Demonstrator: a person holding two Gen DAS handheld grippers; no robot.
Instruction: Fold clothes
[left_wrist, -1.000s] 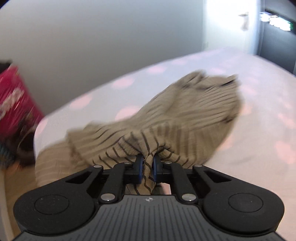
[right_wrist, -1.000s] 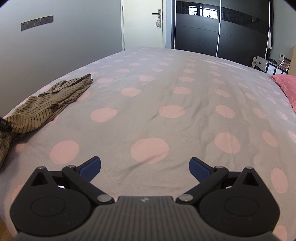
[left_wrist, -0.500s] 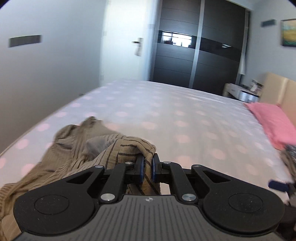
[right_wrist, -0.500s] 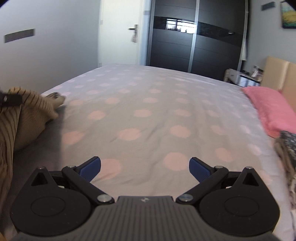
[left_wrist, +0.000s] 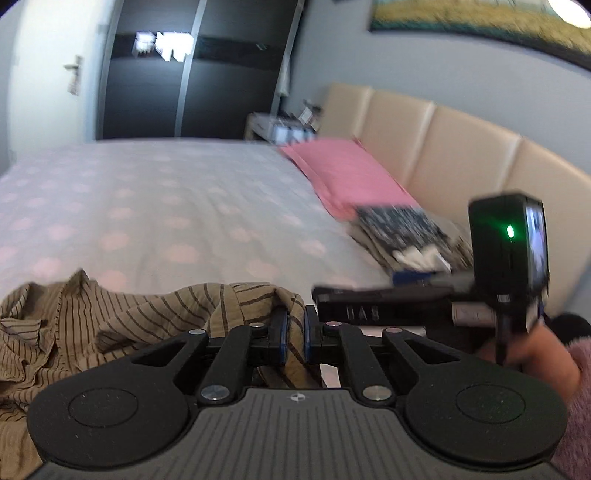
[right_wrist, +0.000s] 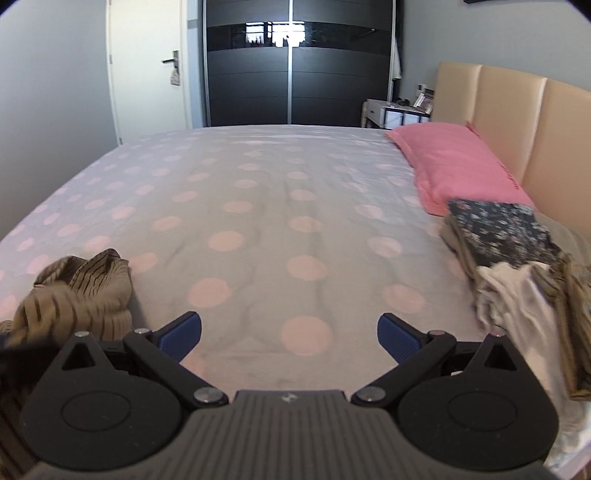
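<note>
A tan shirt with dark stripes (left_wrist: 110, 325) lies bunched on the bed at the lower left of the left wrist view. My left gripper (left_wrist: 296, 332) is shut on a fold of it. The shirt also shows at the lower left of the right wrist view (right_wrist: 81, 295). My right gripper (right_wrist: 289, 334) is open and empty, held over the polka-dot sheet (right_wrist: 258, 206), just right of the shirt. In the left wrist view the right gripper's body and camera (left_wrist: 506, 251) sit close on the right.
A pink pillow (right_wrist: 454, 162) lies against the beige headboard (right_wrist: 517, 118). A pile of clothes with a dark floral piece (right_wrist: 502, 232) on top and a white garment (right_wrist: 517, 295) sits at the right edge. A dark wardrobe (right_wrist: 295, 62) and a door stand beyond.
My left gripper has swung to the right with the striped shirt in its grip, pulling it across the bed towards the right gripper. The right gripper has turned right, still open.
</note>
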